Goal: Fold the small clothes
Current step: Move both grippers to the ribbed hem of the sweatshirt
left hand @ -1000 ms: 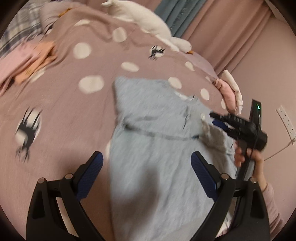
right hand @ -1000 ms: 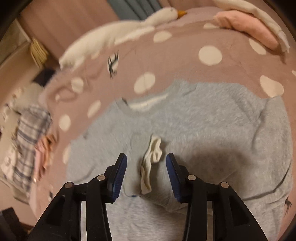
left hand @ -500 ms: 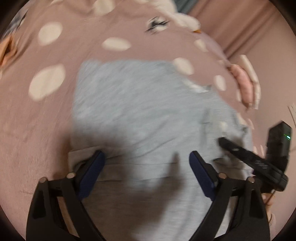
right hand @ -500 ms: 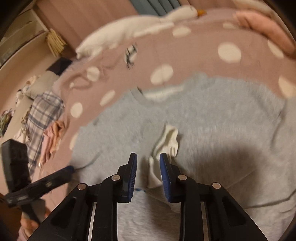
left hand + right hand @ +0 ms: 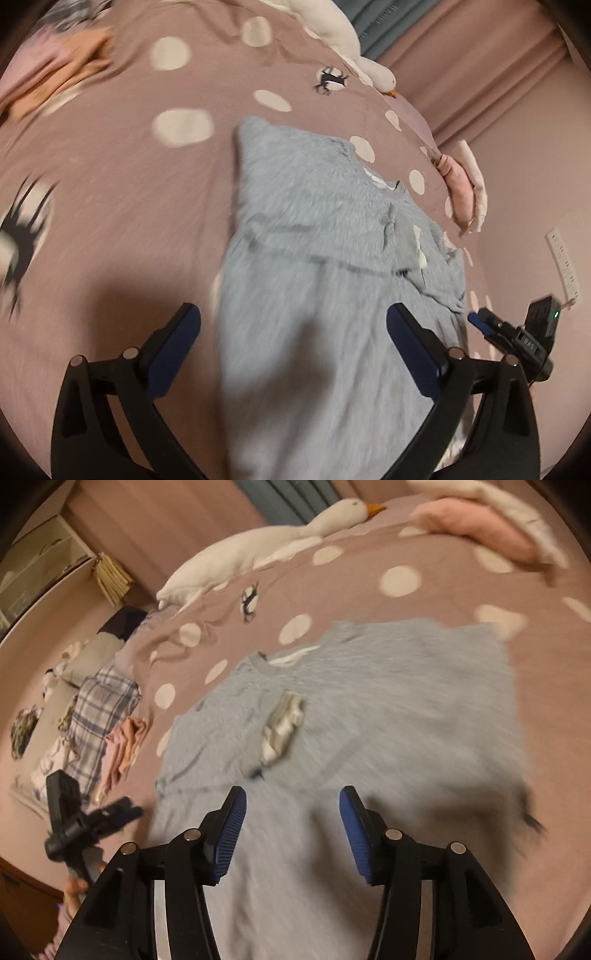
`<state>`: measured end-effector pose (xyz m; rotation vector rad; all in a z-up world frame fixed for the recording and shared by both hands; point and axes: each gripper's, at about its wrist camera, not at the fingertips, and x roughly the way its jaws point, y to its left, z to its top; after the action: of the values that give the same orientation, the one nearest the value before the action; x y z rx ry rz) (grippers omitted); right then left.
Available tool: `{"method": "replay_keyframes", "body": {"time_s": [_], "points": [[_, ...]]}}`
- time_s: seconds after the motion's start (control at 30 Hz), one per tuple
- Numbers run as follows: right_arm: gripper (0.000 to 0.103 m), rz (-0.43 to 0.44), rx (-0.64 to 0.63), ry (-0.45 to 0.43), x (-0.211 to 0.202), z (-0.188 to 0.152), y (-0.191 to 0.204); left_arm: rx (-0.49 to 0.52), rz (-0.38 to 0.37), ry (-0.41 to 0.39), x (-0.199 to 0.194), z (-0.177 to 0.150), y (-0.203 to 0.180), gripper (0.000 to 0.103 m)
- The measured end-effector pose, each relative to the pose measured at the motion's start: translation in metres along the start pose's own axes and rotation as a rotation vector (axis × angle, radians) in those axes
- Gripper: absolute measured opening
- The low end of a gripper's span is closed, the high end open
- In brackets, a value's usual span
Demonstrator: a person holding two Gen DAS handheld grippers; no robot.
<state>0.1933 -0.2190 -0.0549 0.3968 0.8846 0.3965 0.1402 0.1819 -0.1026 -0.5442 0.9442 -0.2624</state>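
Observation:
A light grey-blue fuzzy sweater [image 5: 317,258] lies folded on the pink dotted bedspread [image 5: 110,206]; it also shows in the right wrist view [image 5: 388,709]. A white care label [image 5: 282,725] sticks up from a sleeve laid across it. My left gripper [image 5: 293,343] is open and empty, just above the sweater's near end. My right gripper [image 5: 290,830] is open and empty above the sweater's near part; it also shows at the right edge of the left wrist view [image 5: 476,319].
A white goose plush [image 5: 258,550] lies at the far side of the bed. Folded pink and cream clothes [image 5: 480,520] sit far right. A plaid garment [image 5: 99,709] and pink-orange clothes [image 5: 123,746] lie at the left edge. A wall socket strip [image 5: 563,258] is at right.
My right gripper's jaws, narrowed around the white label half a second ago, have opened wide and pulled back. My left gripper dipped to the sweater, then backed away, staying open.

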Motion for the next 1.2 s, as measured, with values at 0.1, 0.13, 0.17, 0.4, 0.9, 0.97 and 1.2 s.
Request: {"method": "replay_keyframes", "body": {"time_s": [0.1,0.13,0.17,0.4,0.9,0.97,1.2], "points": [[0.054,-0.056,0.052,-0.032,-0.029,-0.023,-0.020,-0.053,-0.041,0.018,-0.016,-0.027,0.012,0.101],[0.055,-0.080,0.069,-0.040,-0.037,-0.031,-0.027,-0.069,-0.058,0.024,-0.020,-0.034,0.013,0.101],[0.056,-0.099,0.089,-0.044,-0.044,-0.039,-0.034,-0.084,-0.076,0.030,-0.024,-0.042,0.014,0.101],[0.056,-0.123,0.250,-0.043,-0.076,-0.082,-0.074,-0.099,-0.168,0.102,-0.026,-0.088,0.001,0.101],[0.057,0.053,0.226,0.069,-0.062,-0.121,-0.058,-0.125,-0.228,0.148,-0.022,-0.112,-0.012,0.102],[0.057,0.069,0.235,0.068,-0.056,-0.118,-0.058,-0.157,-0.251,0.146,-0.021,-0.107,-0.007,0.102],[0.057,0.130,0.275,0.050,-0.038,-0.104,-0.060,-0.239,-0.304,0.128,-0.015,-0.090,0.002,0.102]]}}
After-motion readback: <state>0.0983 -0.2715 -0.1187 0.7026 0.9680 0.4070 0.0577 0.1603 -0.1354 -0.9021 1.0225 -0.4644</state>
